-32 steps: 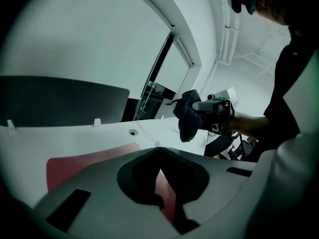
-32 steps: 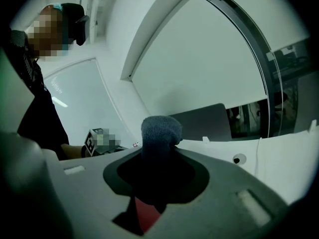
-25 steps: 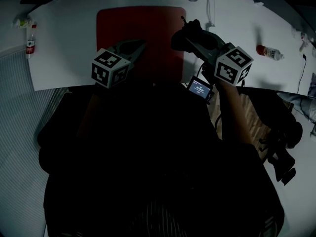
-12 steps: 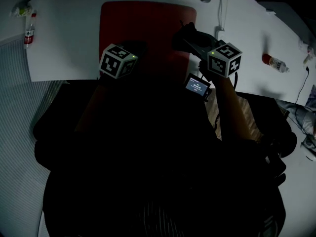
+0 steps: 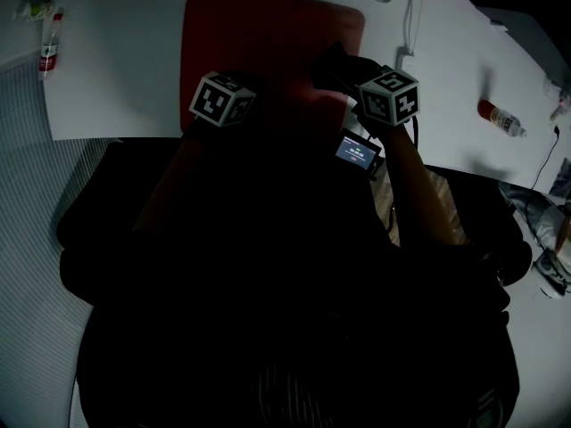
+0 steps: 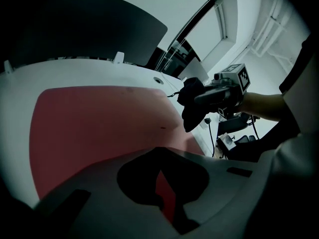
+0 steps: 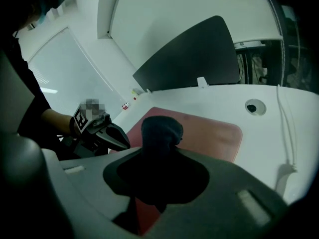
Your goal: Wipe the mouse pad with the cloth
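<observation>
Dark top (image 5: 285, 310) worn, sleeves ended above forearms. Left gripper (image 6: 162, 190) and right gripper (image 7: 152, 198) moulded in grey plastic, fingers (image 7: 117, 138) black. White cube (image 5: 221, 99) printed with black square markers fitted on each. Small lit screen (image 5: 358, 153) mounted under right one.

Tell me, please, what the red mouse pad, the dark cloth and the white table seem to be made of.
The mouse pad: probably fabric over foam or rubber; flat, matte red, rounded corners, no glare.
The cloth: soft dark textile, weave unclear; it bunches and droops limply.
The table: hard, smooth white top, perhaps laminate; even surface, crisp edge.
</observation>
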Demonstrator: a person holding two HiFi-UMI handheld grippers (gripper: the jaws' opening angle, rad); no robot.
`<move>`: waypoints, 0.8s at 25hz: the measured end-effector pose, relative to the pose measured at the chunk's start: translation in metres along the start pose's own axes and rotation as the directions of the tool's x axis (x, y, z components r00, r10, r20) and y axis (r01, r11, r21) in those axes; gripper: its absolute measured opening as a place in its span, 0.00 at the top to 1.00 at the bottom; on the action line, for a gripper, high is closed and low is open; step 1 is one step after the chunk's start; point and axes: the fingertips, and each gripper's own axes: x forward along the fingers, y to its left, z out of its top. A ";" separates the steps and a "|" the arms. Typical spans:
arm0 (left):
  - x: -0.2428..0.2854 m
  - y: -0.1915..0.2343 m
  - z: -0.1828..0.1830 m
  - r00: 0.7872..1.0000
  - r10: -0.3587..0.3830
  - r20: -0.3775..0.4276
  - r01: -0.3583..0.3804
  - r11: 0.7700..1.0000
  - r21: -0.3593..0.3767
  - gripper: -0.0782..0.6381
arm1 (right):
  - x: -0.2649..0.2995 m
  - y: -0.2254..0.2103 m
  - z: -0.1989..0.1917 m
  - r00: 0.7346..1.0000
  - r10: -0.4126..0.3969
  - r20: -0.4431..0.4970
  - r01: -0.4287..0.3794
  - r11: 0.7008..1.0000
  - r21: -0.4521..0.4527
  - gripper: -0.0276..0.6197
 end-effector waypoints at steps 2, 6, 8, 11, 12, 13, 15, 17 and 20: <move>0.002 0.003 0.001 1.000 0.001 -0.008 -0.001 1.000 0.000 0.89 | 0.004 -0.003 -0.006 1.000 -0.007 -0.023 0.007 1.000 -0.001 0.80; 0.007 0.020 0.002 0.997 0.049 -0.051 -0.046 0.997 0.055 0.89 | 0.012 -0.003 -0.018 0.997 -0.021 -0.069 0.020 1.000 -0.015 0.80; 0.011 0.028 0.001 0.993 0.076 -0.086 -0.069 0.994 0.084 0.89 | 0.014 -0.003 -0.023 0.995 -0.030 -0.097 0.027 0.999 -0.031 0.80; 0.021 0.040 -0.012 0.981 0.103 -0.165 -0.085 0.990 0.110 0.89 | 0.018 -0.002 -0.028 0.992 -0.033 -0.122 0.029 0.999 -0.034 0.80; 0.025 0.043 -0.019 0.974 0.117 -0.194 -0.094 0.988 0.126 0.89 | 0.020 -0.001 -0.030 0.991 -0.034 -0.128 0.029 0.999 -0.036 0.80; 0.028 0.045 -0.025 0.968 0.133 -0.213 -0.104 0.984 0.143 0.89 | 0.020 -0.001 -0.031 0.990 -0.035 -0.135 0.030 0.999 -0.041 0.80; 0.030 0.048 -0.030 0.962 0.157 -0.222 -0.123 0.979 0.161 0.89 | 0.021 -0.001 -0.033 0.989 -0.036 -0.147 0.029 0.998 -0.051 0.80; 0.030 0.048 -0.030 0.963 0.161 -0.216 -0.127 0.978 0.163 0.89 | 0.021 -0.002 -0.034 0.987 -0.036 -0.158 0.027 0.998 -0.057 0.80; 0.030 0.050 -0.029 0.964 0.159 -0.215 -0.125 0.978 0.166 0.89 | 0.022 -0.007 -0.035 0.984 -0.039 -0.172 0.028 0.997 -0.067 0.80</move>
